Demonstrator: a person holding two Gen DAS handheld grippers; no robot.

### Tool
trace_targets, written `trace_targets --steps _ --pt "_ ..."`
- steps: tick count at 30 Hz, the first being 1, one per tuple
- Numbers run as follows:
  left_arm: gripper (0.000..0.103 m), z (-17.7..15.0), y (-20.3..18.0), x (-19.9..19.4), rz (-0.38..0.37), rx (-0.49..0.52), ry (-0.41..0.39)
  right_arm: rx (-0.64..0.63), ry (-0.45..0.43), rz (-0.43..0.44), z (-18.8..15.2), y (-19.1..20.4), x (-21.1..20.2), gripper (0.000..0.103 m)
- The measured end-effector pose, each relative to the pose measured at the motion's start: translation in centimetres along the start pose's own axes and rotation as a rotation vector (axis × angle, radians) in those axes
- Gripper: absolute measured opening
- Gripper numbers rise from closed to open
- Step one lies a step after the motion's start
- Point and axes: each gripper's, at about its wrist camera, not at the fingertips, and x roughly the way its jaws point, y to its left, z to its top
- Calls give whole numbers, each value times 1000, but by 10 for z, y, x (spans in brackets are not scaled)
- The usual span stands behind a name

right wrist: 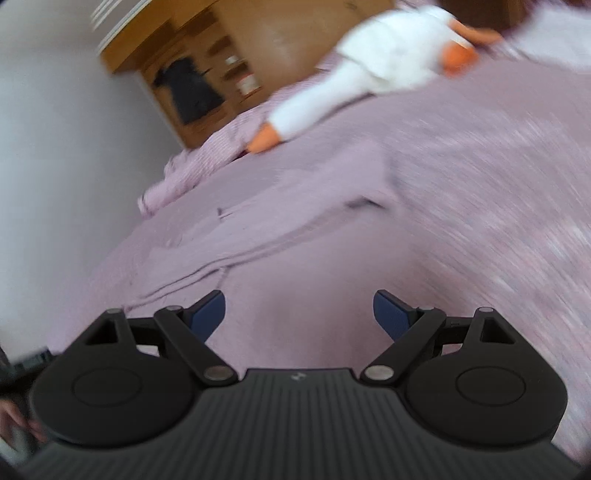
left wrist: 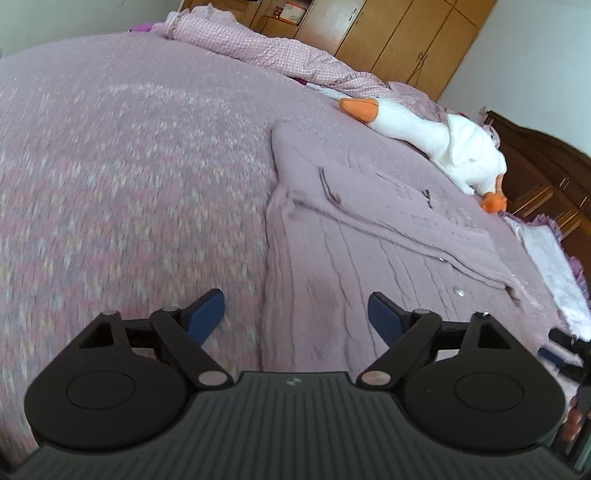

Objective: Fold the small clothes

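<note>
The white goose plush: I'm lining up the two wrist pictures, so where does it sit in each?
Left wrist: the white goose plush lies upper right, on the bed beyond the lilac garment.
Right wrist: the plush, blurred, lies at the top, right of centre, beyond the same garment.
Shared landmark: the wooden wardrobe behind the bed.
</note>
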Motion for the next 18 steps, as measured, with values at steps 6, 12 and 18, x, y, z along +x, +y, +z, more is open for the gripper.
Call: trace_targets --steps 6,12,18 --pt "93 -29 -8 -22 -3 47 21 166 -32 20 -8 -49 -39 89" --pt "94 -52 -18 -40 -28 -28 51 245 16 100 -23 -66 -53 88" --pt "94 -69 -12 -63 -98 -176 90 236 61 137 -35 -66 -67 88"
